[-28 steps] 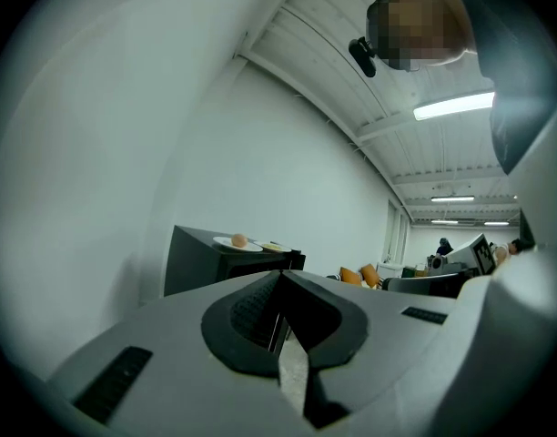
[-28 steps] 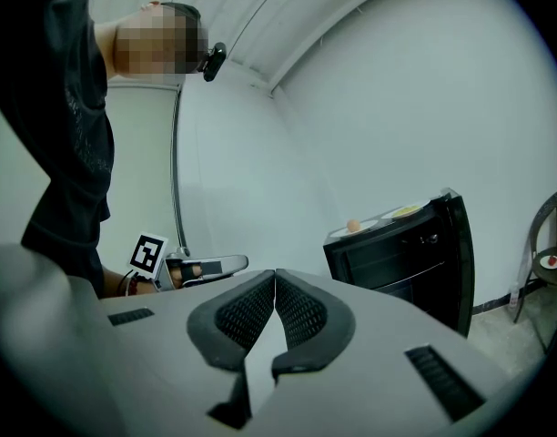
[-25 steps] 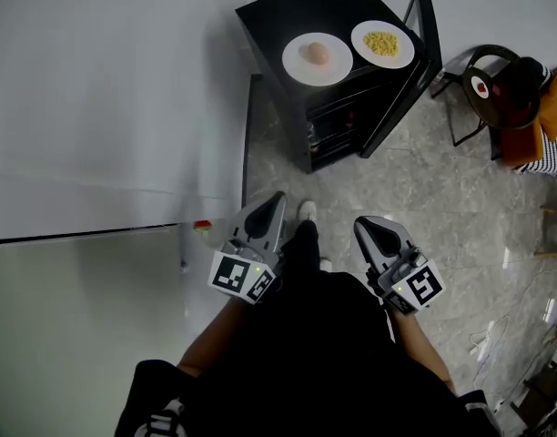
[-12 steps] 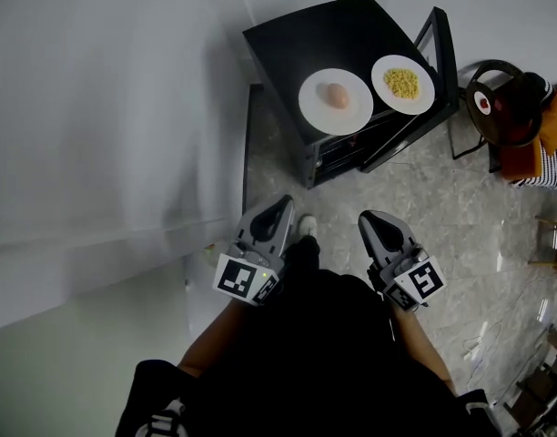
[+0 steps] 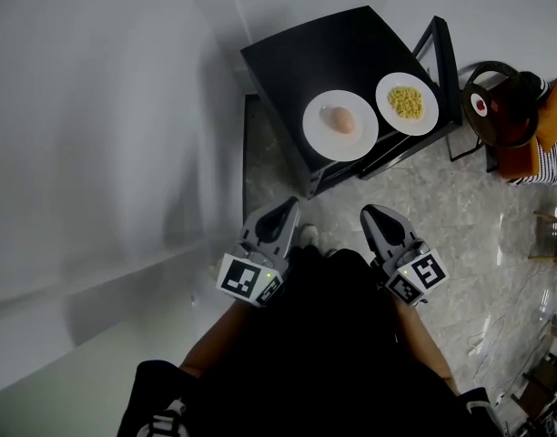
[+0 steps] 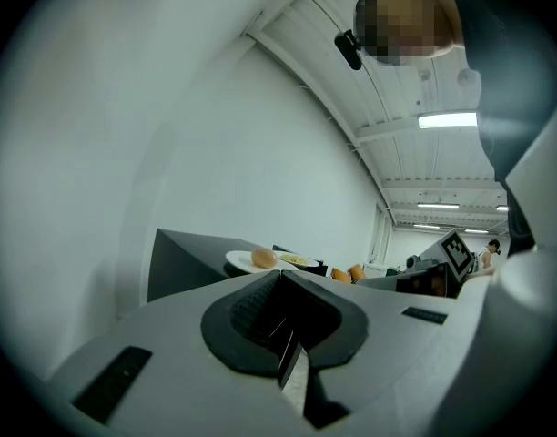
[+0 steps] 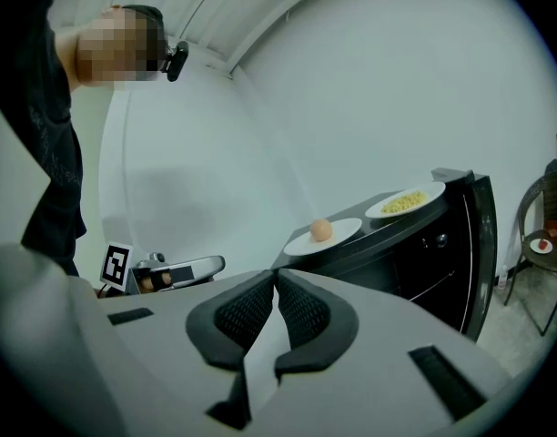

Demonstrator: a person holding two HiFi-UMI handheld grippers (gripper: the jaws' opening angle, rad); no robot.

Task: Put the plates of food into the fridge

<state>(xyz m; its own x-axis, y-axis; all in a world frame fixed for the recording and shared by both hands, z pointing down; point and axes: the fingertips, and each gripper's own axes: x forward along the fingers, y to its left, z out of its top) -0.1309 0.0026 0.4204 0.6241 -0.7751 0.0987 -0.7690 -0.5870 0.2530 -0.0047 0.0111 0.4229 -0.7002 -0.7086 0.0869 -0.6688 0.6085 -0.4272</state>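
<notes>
2 plates ahead on cabinet (image 5: 297, 57), egg plate (image 5: 319, 131) and corn plate (image 5: 384, 98), lie nearer right gripper (image 5: 369, 211) than left gripper (image 5: 286, 206); both grippers pressed together, empty.

Kind of yellow food (image 5: 407, 102) (right-hand plate (image 5: 408, 127)) unclear

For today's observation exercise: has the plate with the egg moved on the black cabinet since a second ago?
No. The egg plate keeps its place at the black cabinet's front edge, beside the yellow-food plate.

No text, label, brand or number can be read.
</notes>
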